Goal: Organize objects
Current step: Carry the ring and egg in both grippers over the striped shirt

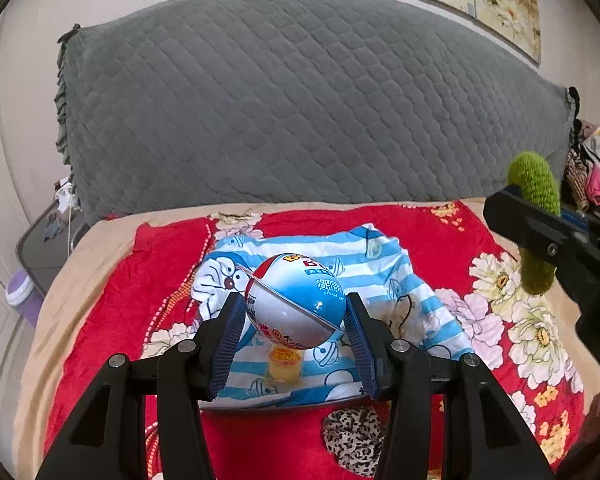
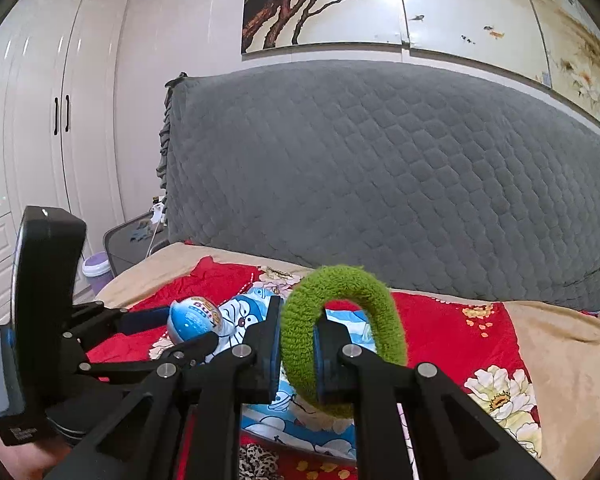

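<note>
Because the left gripper [image 1: 296,320] pinches a smooth round ball [image 1: 294,300] only at its sides, the ball could squirt out and roll off the bed. The right gripper [image 2: 298,350], at the right, is clamped on one side of a fuzzy green ring [image 2: 340,336], which may sag or snag. Below lie a striped cartoon cloth [image 1: 380,264], a small yellow cup [image 1: 285,366] and a leopard-print scrunchie [image 1: 352,436] on the red floral blanket [image 1: 440,236]; a grey quilted headboard [image 1: 300,100] stands far.

Bedroom — bed [image 1: 80,264], wardrobe [image 2: 40,120]
</note>
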{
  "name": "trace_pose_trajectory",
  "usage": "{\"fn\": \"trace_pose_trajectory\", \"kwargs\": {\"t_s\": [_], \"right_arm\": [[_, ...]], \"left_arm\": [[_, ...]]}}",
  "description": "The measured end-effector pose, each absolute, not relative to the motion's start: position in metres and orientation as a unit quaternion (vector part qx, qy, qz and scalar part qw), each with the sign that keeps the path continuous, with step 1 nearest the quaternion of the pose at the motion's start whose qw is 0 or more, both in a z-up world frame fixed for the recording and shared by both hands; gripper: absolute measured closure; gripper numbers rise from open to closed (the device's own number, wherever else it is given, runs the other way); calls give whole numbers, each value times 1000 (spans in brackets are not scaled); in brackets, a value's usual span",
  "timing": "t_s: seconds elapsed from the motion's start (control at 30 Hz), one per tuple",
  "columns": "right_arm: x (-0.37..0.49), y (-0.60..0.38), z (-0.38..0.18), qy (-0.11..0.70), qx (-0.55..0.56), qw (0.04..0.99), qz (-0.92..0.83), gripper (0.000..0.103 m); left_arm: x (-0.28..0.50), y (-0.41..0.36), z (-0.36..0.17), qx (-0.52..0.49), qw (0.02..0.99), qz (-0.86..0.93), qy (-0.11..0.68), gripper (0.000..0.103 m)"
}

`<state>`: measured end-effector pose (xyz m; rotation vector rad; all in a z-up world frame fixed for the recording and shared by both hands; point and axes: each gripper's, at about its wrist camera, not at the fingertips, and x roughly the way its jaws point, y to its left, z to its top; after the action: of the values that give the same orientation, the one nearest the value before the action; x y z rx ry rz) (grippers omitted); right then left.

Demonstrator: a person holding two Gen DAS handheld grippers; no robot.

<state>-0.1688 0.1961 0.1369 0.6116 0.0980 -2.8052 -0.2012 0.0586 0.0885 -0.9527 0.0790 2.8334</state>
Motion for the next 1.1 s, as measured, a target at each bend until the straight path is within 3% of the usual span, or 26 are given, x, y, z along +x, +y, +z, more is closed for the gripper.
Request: {"fn": "trace_pose_trajectory", "kwargs": {"t_s": [1.1], "right_arm": [[-297,188,61,89,310,128,-938,90]], "left_arm": [[-316,53,20,-379,69,923,8,50]]}}
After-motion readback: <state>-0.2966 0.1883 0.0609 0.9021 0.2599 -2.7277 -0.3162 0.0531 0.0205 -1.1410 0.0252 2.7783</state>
